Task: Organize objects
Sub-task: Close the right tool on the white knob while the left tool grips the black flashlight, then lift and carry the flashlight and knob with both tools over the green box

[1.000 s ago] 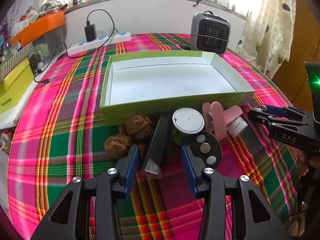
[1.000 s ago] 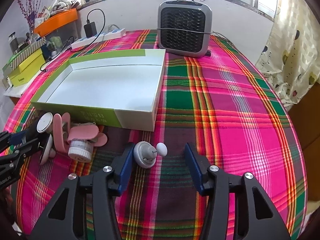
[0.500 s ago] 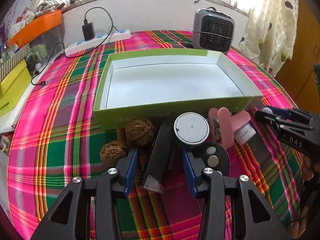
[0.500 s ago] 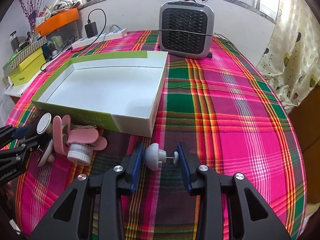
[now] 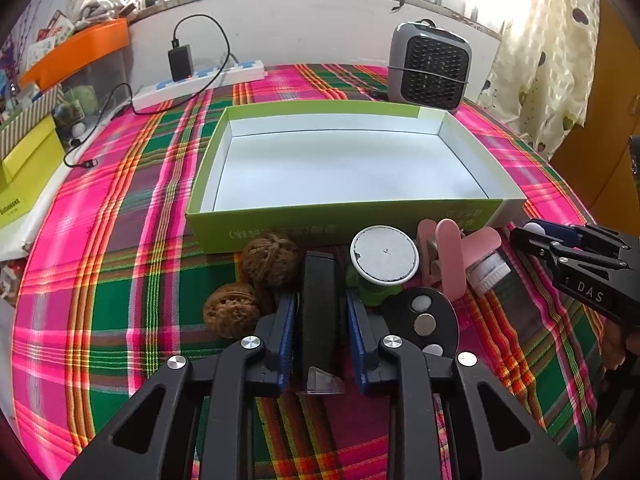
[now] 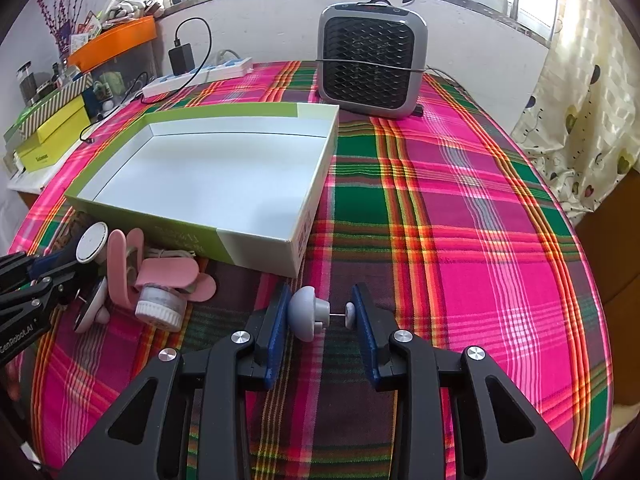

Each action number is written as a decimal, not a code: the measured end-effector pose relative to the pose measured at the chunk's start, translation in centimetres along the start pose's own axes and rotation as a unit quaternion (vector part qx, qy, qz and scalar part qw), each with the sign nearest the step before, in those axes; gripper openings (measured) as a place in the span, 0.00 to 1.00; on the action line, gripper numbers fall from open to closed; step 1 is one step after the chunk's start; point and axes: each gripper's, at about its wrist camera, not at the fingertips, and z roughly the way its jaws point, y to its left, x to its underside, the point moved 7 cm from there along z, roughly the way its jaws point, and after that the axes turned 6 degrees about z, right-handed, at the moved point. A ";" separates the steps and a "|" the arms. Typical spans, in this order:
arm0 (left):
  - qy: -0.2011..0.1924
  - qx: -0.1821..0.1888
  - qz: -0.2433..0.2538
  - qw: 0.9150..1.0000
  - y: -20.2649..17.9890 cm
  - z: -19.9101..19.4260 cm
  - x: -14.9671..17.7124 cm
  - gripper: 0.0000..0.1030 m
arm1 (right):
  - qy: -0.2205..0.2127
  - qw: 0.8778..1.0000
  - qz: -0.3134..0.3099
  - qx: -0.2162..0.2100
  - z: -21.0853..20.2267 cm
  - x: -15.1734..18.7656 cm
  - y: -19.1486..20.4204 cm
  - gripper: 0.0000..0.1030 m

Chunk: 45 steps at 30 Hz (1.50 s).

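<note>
My left gripper (image 5: 320, 302) is closing on a black oblong block (image 5: 320, 304), and its blue pads sit against the block's two sides. Beside it lie two walnuts (image 5: 270, 262), a white round lid (image 5: 384, 254), pink clips (image 5: 448, 256), a black disc (image 5: 424, 316) and a small white jar (image 5: 490, 270). Behind them stands an empty green and white box (image 5: 340, 222). My right gripper (image 6: 320, 304) is closing end to end on a white knob with a pin (image 6: 308, 312), just off the box's near corner (image 6: 294, 256).
A grey fan heater (image 6: 372, 64) stands behind the box, and a power strip with a charger (image 5: 200, 80) lies at the back left. Yellow boxes (image 6: 52, 132) and an orange tray (image 6: 112, 42) crowd the left edge. Plaid cloth (image 6: 460, 220) stretches out to the right.
Both grippers closed from wide open: the left onto the black block, the right onto the white knob, which turned to lie across between the pads.
</note>
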 end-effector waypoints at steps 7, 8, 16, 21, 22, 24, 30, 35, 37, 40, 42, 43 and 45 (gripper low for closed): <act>-0.002 0.007 -0.002 1.000 -0.2 -0.3 0.2 0.21 | -0.004 1.000 0.005 0.000 -0.4 0.2 0.1 0.32; -0.003 0.007 -0.003 1.000 -0.3 -0.4 0.2 0.21 | -0.006 1.000 0.005 -0.001 -0.5 0.2 0.1 0.32; -0.018 0.012 -0.002 1.000 -0.4 -1.9 -0.1 0.21 | -0.019 1.000 0.003 -0.003 -1.7 0.1 0.5 0.32; -0.024 0.014 0.000 1.000 -0.4 -2.6 -0.5 0.21 | -0.025 1.000 0.001 -0.006 -2.3 -0.2 0.9 0.32; -0.026 0.015 0.000 1.000 -0.4 -2.8 -0.6 0.21 | -0.028 1.000 0.001 -0.006 -2.5 -0.3 0.9 0.32; -0.029 0.016 0.001 0.999 -0.4 -3.1 -1.0 0.21 | -0.031 0.999 -0.001 -0.008 -2.8 -0.6 1.1 0.32; -0.041 0.017 0.003 0.999 0.2 -3.3 -2.8 0.21 | -0.043 0.999 -0.009 -0.010 -3.4 -2.1 1.6 0.32; -0.042 0.014 0.005 0.999 1.1 -2.6 -4.5 0.21 | -0.052 0.998 -0.020 -0.015 -3.4 -3.8 2.5 0.32; -0.043 0.013 0.004 0.999 1.6 -2.3 -5.2 0.21 | -0.055 0.998 -0.025 -0.016 -3.1 -4.5 2.8 0.32; -0.041 0.014 0.002 0.999 2.3 -1.5 -6.1 0.21 | -0.055 0.998 -0.026 -0.021 -2.5 -5.5 3.1 0.32; -0.039 0.015 0.000 0.999 2.6 -0.8 -6.6 0.21 | -0.053 0.998 -0.026 -0.023 -1.8 -6.2 3.3 0.32; -0.037 0.016 -0.002 0.999 2.9 -0.4 -6.8 0.21 | -0.052 0.998 -0.027 -0.022 -1.4 -6.5 3.4 0.32; -0.035 0.016 -0.002 0.999 3.3 0.2 -7.3 0.21 | -0.051 0.998 -0.029 -0.021 -0.8 -7.0 3.7 0.32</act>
